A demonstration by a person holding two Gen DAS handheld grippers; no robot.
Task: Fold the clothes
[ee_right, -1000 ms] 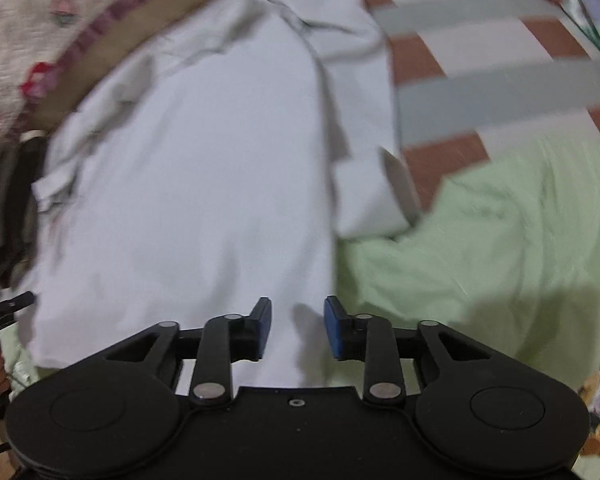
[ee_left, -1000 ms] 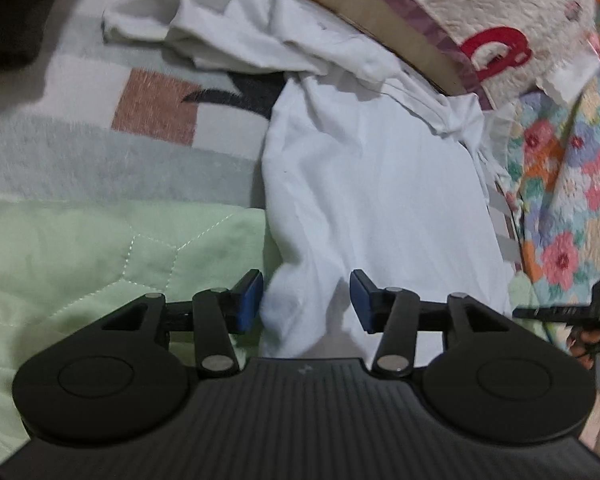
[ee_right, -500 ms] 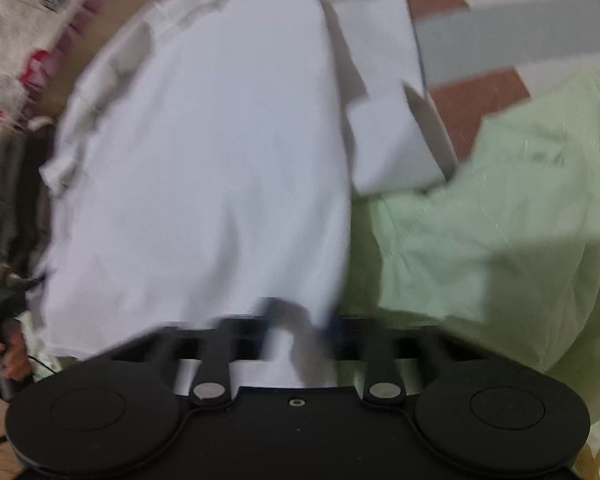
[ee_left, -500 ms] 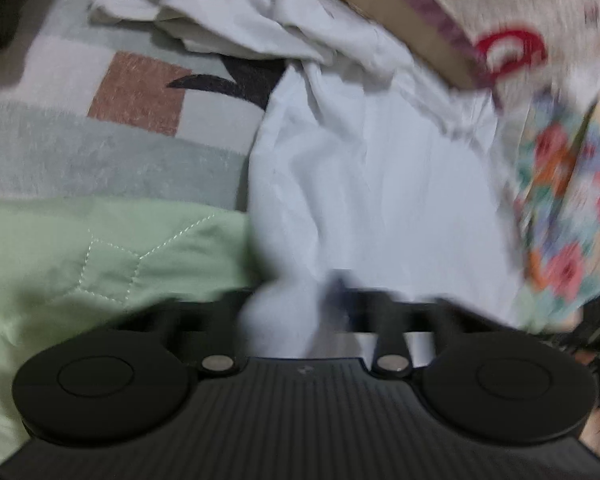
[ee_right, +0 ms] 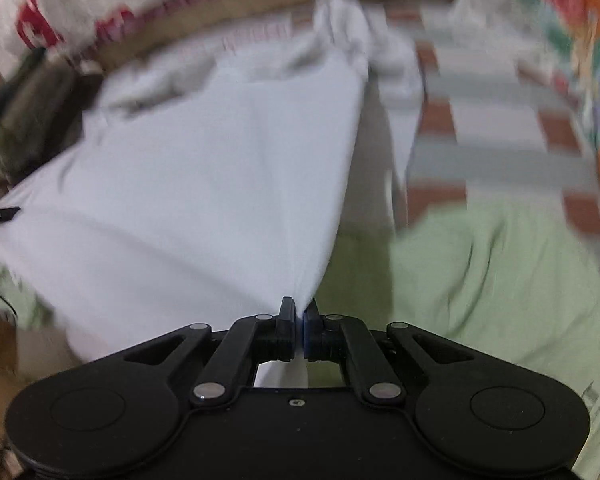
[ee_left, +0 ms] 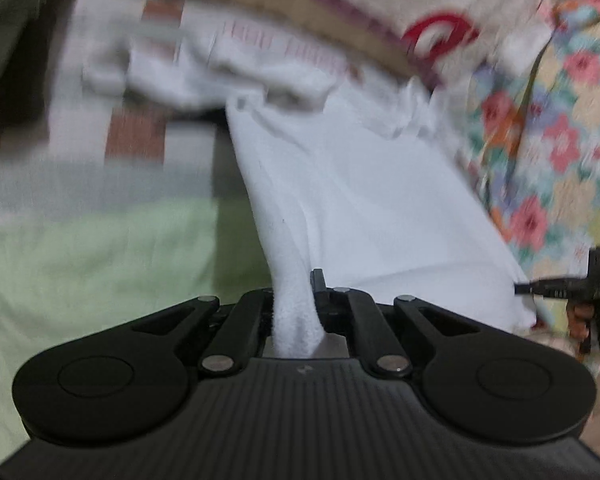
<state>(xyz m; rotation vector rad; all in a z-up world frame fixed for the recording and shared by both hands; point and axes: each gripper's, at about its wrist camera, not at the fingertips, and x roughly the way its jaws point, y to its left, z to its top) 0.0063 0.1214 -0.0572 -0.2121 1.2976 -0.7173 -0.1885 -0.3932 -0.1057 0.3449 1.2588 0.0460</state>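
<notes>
Each gripper, left gripper (ee_left: 296,308) and right gripper (ee_right: 299,322), is clamped on a near hem corner of the white shirt (ee_left: 352,200), whose length runs straight ahead from both toward the collar.

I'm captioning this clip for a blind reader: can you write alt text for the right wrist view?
The right tool is shut on the near edge of a white shirt, which stretches taut away from it across a bed. A green quilt lies to the right, with a checked blanket beyond it. The picture is blurred by motion.
</notes>
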